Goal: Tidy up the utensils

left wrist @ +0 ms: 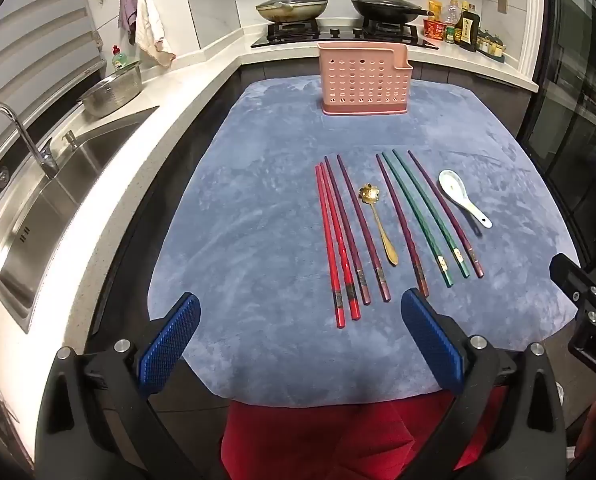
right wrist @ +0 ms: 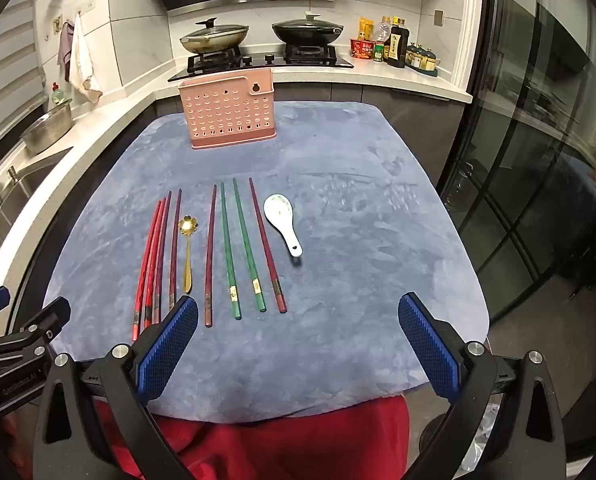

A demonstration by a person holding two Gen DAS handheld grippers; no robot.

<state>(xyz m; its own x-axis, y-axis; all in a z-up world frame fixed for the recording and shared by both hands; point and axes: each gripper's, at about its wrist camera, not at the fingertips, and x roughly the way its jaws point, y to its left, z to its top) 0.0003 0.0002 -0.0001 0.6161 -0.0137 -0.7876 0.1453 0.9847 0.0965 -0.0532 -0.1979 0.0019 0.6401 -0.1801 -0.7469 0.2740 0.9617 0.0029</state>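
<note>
Several chopsticks lie side by side on a blue cloth (left wrist: 258,200): red ones (left wrist: 329,248), dark purple ones (left wrist: 361,224) and a green pair (left wrist: 425,216). A gold flower-bowl spoon (left wrist: 377,220) lies among them. A white ceramic spoon (left wrist: 457,196) rests at the right end of the row. A pink perforated utensil holder (left wrist: 363,78) stands upright at the cloth's far edge. My left gripper (left wrist: 298,320) hovers open over the near edge, just short of the chopstick ends. My right gripper (right wrist: 298,324) is open too, with the green chopsticks (right wrist: 238,248), the white spoon (right wrist: 284,220) and the holder (right wrist: 228,114) ahead of it.
A white counter with a steel sink (left wrist: 58,200) and tap runs along the left. Behind the holder is a stove (left wrist: 337,34) with two lidded pans and several bottles (left wrist: 457,24). A dark glass door (right wrist: 537,160) is at the right. Red fabric (right wrist: 278,440) lies below the near edge.
</note>
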